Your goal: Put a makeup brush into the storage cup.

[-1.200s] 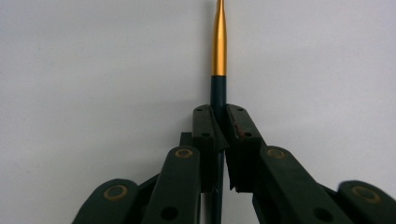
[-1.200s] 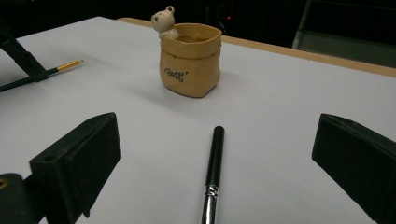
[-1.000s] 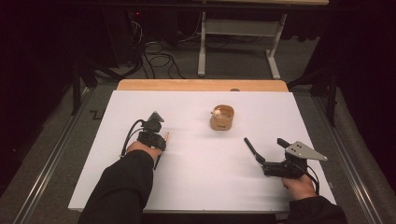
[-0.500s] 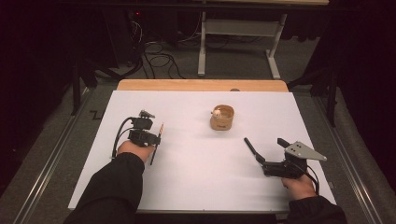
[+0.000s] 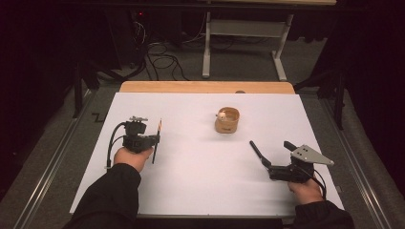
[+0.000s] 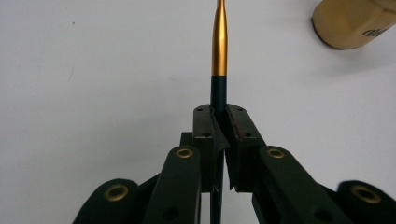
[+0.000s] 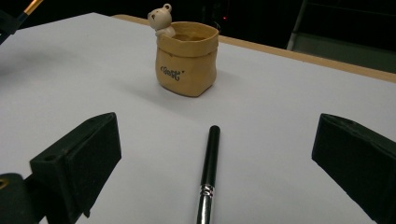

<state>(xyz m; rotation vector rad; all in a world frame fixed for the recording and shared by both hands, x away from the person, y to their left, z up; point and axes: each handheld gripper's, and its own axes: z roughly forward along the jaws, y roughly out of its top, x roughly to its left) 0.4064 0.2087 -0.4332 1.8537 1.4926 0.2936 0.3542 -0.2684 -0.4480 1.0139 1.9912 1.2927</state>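
Note:
My left gripper [image 5: 155, 141] [image 6: 219, 126] is shut on a thin brush [image 5: 158, 129] [image 6: 219, 46] with a dark handle and a gold ferrule. It holds the brush over the left part of the white sheet, pointing away from me. A tan sack-shaped pot [image 5: 227, 120] [image 7: 187, 58] [image 6: 355, 23] with a small bear on its rim stands at mid table. My right gripper [image 7: 218, 135] [image 5: 274, 157] rests low at the right, its jaws wide apart. A black brush [image 7: 210, 158] [image 5: 258, 152] lies on the sheet between them, untouched, pointing toward the pot.
A white sheet [image 5: 191, 191] covers the table, with a wooden strip [image 5: 205, 87] along its far edge. Beyond it are a white desk frame [image 5: 243, 47] and cables [image 5: 162, 62] on the floor. Metal rails run along both table sides.
My left hand has moved to the left and turned at the wrist, carrying the brush with it. The right hand and the black brush have stayed put.

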